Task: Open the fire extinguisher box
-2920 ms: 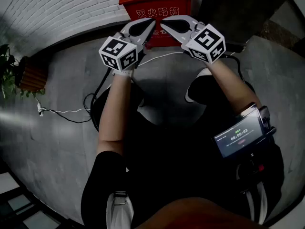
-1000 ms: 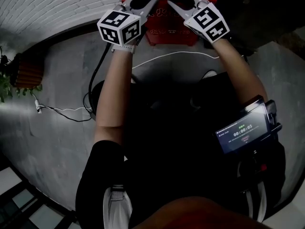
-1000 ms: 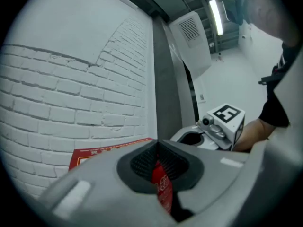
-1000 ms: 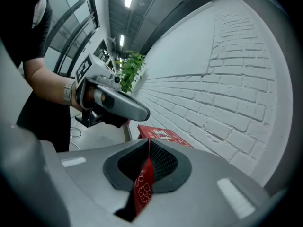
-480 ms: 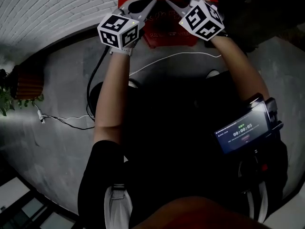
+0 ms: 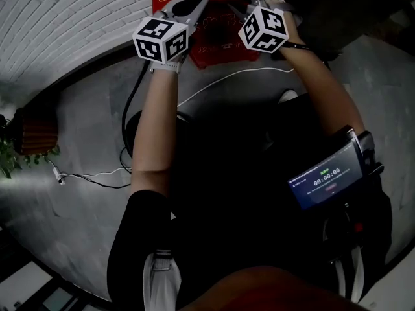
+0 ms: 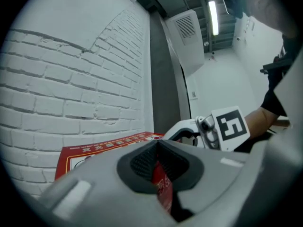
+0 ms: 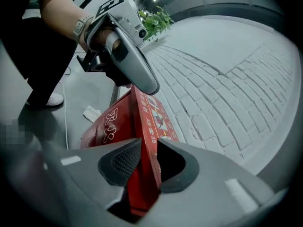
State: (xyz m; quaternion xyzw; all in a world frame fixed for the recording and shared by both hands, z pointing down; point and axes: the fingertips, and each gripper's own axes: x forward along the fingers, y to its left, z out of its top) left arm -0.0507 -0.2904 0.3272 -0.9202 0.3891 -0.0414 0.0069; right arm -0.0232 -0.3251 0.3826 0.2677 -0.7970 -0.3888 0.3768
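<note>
We log a white brick wall (image 6: 71,11) behind the box (image 6: 220,41) and a grey floor (image 6: 84,109) under it. The box stands on that floor with its back to the wall, at the top middle of the head view.

The box is red. Large pale characters run across its front face, and a label (image 8: 158,119) with small pictures on a pale ground covers its top face. We cannot tell whether the lid has lifted at all.

Both forearms (image 6: 159,115) reach to the box's upper front edge.
- The left gripper (image 7: 157,148) sits at the left part of that edge. Its jaws are narrow, and a thin strip of the red box fills the slit between its pads, which look pressed on it.
- The right gripper (image 8: 147,144) sits just beside it at the right part of the edge and points somewhat downward. Its jaws have just been opening and stand fairly wide astride the red edge. A dark gap shows beside one pad, so nothing is clamped.

A white cable (image 6: 227,80) lies on the floor in front of the box. A plant (image 6: 13,157) stands well to the box's left. A lit screen (image 6: 321,183) sits on the person's right side, far in front of the box.

Hard to read:
- The frame cuts off the box's top face in the head view.
- The two grippers cover the middle of its front edge.
- The print on the box is too small to make out.
- Each gripper's own body hides the lower part of the box.
</note>
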